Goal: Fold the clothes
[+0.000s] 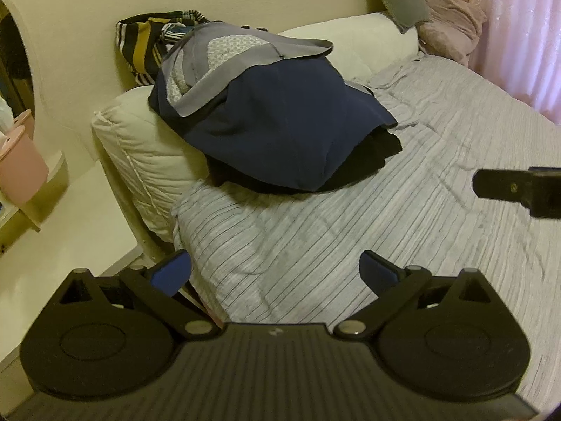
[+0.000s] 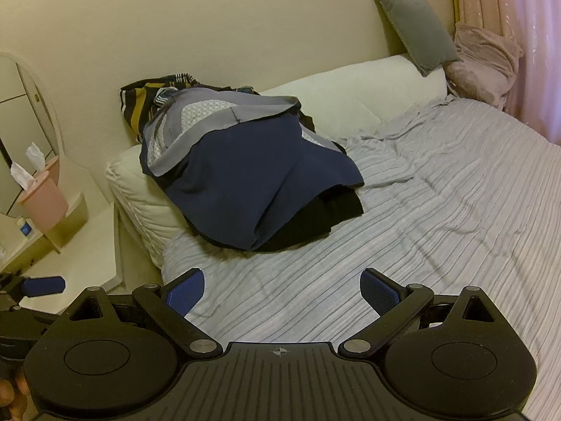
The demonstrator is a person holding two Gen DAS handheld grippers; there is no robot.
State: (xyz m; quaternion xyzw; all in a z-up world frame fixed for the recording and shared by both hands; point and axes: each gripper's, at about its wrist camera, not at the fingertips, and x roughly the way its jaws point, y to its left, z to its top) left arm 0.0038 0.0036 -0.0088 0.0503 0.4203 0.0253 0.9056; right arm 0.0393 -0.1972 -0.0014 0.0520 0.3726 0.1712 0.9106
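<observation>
Right now my left gripper (image 1: 275, 270) and my right gripper (image 2: 282, 289) both hover spread wide and empty above the striped bed sheet (image 2: 438, 210). Ahead, the pile of clothes (image 1: 273, 119) slumps over a white pillow (image 1: 140, 161) at the head of the bed, a navy garment (image 2: 238, 189) on top, well apart from both grippers.

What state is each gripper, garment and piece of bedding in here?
Left gripper: open, empty, over the bed.
Right gripper: open, empty.
Navy garment: unfolded, draped over the pile.
Striped garment: crumpled against the headboard.
White pillow: partly under the clothes.
Striped sheet: wrinkled.
</observation>
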